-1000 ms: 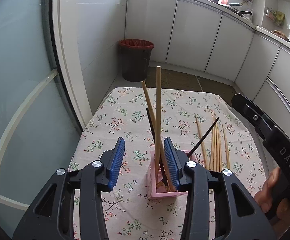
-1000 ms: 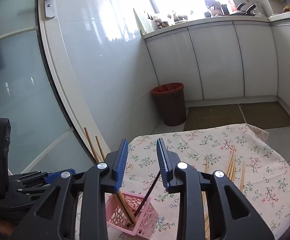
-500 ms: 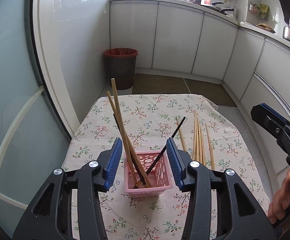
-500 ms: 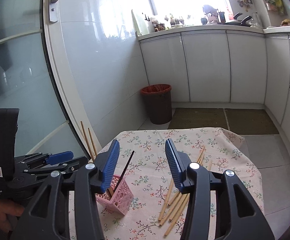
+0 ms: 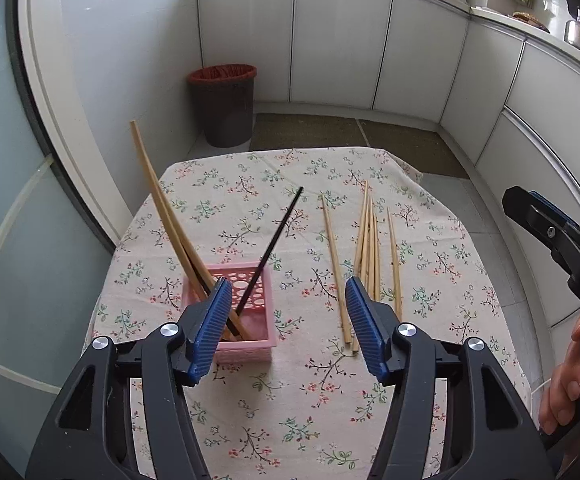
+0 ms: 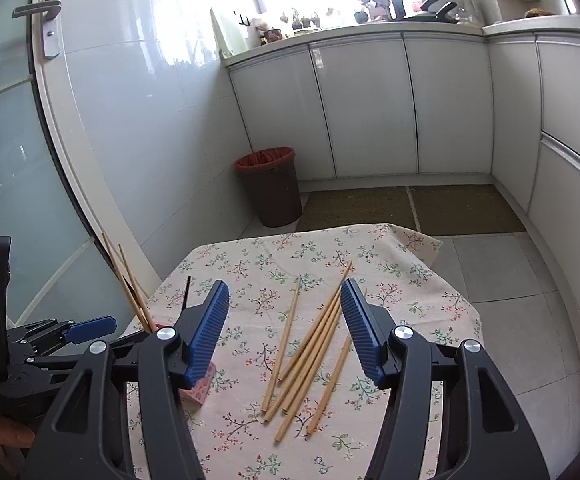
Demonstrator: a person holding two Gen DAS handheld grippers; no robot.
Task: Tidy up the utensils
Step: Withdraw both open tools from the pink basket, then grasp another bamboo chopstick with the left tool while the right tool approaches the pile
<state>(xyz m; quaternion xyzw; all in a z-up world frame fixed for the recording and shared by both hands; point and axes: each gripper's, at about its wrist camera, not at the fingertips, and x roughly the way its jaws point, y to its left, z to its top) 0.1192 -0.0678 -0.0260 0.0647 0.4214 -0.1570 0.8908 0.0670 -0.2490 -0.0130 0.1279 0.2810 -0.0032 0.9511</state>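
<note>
Both tools, the left tool [image 5: 288,322] and the right tool [image 6: 286,330], have just been opening and stand apart with nothing gripped, the right poised over the loose chopsticks [image 6: 310,354] on the surface [image 5: 250,200] because they belong beside those leaning in the pink basket [image 5: 250,280].

My left gripper [image 5: 286,320] and right gripper [image 6: 284,330] are matt black plastic; their jaws carry ribbed blue rubbery pads. The table [image 5: 430,360] wears matt floral cloth. Loose chopsticks [image 6: 310,360] at frame centre look like bare pale wood. The basket [image 5: 264,344] is glossy pink perforated plastic. Cabinet doors [image 6: 370,108] are smooth, glossy white.
</note>
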